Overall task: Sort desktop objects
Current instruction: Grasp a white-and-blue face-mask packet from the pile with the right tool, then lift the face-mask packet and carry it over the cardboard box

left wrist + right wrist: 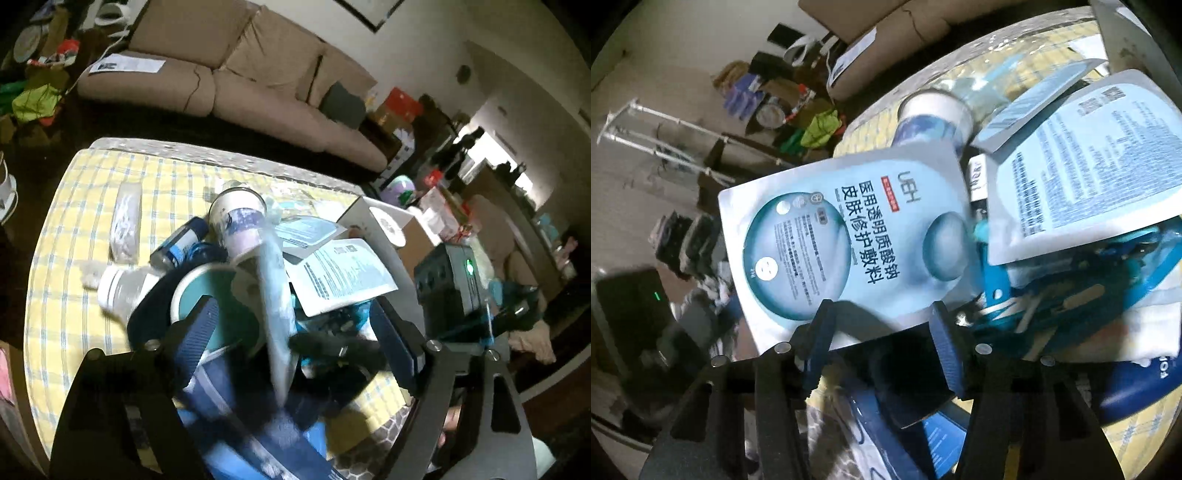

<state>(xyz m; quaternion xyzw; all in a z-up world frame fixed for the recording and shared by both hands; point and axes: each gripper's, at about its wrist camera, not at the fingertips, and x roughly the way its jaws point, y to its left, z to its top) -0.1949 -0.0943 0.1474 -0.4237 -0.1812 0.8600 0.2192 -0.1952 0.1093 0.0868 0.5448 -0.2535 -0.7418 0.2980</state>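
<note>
A pile of desktop objects lies on the yellow checked tablecloth (74,295). In the left wrist view my left gripper (295,321) is open above the pile, its fingers astride a teal cup (192,288) and an edge-on, blurred face-mask sachet (277,302). A paper cup (240,221) lies tipped over behind. In the right wrist view my right gripper (882,332) is open, with the light blue face-mask sachet (849,236) standing between and above its fingers. A second sachet (1089,162) lies back side up to the right over blue items.
A white-capped clear bottle (118,284), a small blue bottle (181,240) and a clear packet (127,221) lie left of the pile. A white box (384,225) stands at the right. A beige sofa (240,74) is behind the table. A black device with a green light (454,280) sits right.
</note>
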